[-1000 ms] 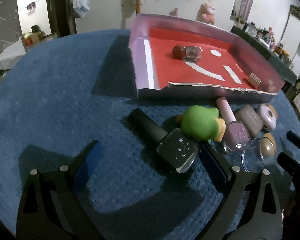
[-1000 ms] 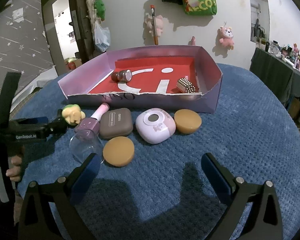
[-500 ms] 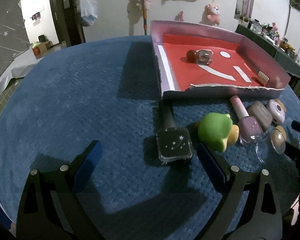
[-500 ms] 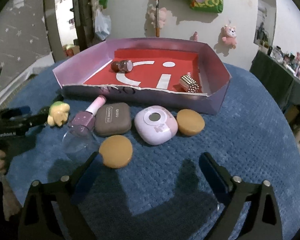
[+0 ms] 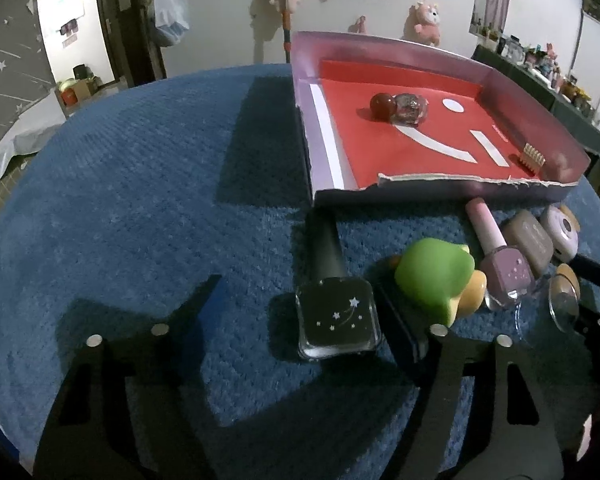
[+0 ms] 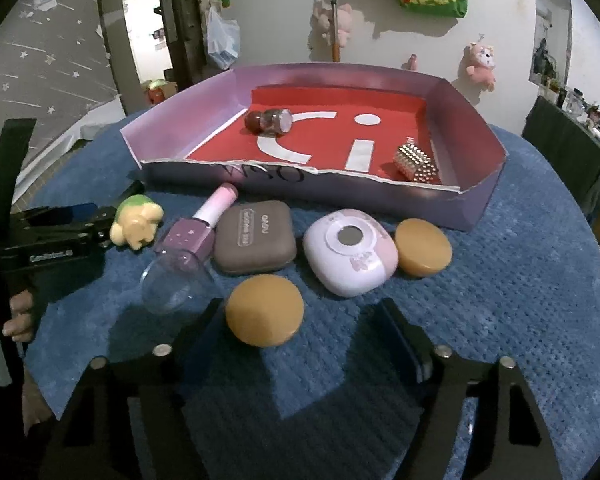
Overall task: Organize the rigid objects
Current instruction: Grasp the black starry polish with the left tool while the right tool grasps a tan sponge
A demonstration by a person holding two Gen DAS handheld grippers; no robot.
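Blue mat (image 5: 120, 184) lies bare to the left of the shallow box (image 5: 428, 196). The row of items sits just beside the box's torn front edge. Left gripper (image 5: 300, 320) points steeply down, jaws closing around the black star bottle (image 5: 338, 320) — right pad at its side, left pad apart. Right gripper (image 6: 300, 328) likewise tilted, jaws closing around the near tan disc (image 6: 264, 310) — not yet pinching.

Right tool (image 6: 300, 320) closing — orange disc (image 6: 264, 309) between fingers.
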